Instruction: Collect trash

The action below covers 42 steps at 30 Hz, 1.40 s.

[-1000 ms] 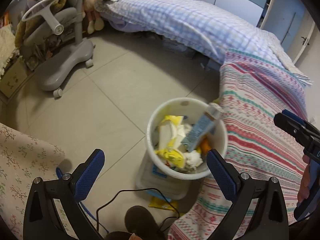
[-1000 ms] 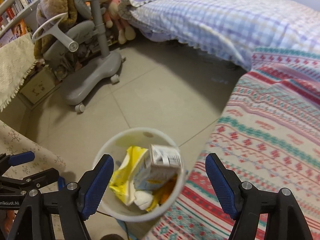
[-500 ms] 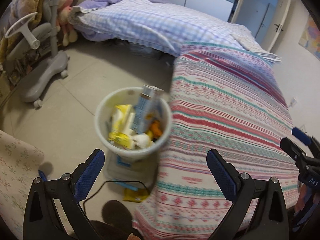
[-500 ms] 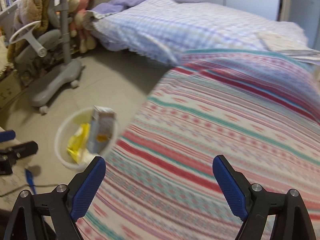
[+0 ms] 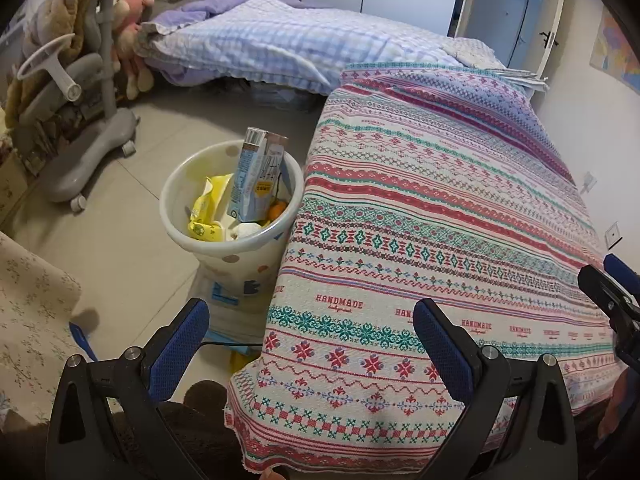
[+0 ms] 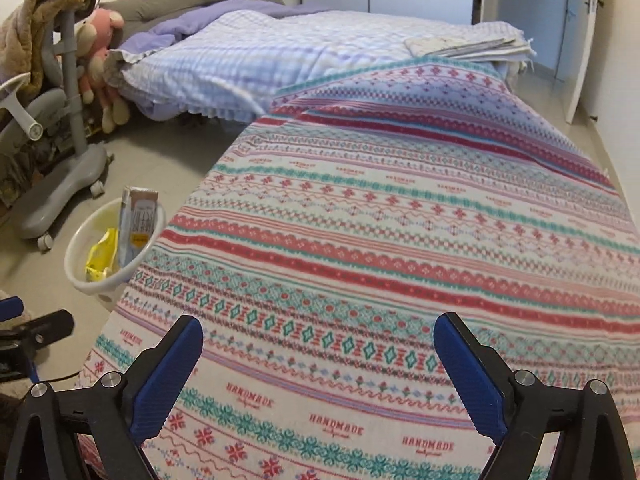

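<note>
While beside bed: full bin [image 5: 176,236] (carton [image 5: 256,176] upright)

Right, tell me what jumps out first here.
The striped patterned blanket fills the middle and right of both views, with both grippers open and empty above its near end. Left of it on the floor stands a white trash bin, a tall carton and a yellow wrapper poking out.
</note>
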{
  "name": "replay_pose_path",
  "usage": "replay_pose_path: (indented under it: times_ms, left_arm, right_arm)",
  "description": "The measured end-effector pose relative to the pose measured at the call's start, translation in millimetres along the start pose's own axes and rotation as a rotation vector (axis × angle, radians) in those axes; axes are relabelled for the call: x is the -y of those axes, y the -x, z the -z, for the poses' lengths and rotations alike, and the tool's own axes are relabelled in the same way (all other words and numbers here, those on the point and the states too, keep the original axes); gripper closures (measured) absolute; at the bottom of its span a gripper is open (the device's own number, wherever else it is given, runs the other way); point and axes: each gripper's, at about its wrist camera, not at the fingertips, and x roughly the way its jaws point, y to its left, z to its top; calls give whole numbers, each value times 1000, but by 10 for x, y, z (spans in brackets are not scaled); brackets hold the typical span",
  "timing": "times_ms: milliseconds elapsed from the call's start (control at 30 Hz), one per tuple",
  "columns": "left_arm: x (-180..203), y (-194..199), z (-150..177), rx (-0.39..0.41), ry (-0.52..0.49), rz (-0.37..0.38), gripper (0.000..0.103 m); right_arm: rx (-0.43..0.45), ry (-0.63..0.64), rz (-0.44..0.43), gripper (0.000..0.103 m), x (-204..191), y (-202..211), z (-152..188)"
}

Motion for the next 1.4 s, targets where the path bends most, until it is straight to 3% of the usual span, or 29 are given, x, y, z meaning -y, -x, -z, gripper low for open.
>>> replay_pose_path:
  times_ms: [1400]
  left_arm:
    - [111, 43, 29, 42, 40, -31, 0]
  right_arm:
    - [-7, -15, 28, 7, 61, -109, 126]
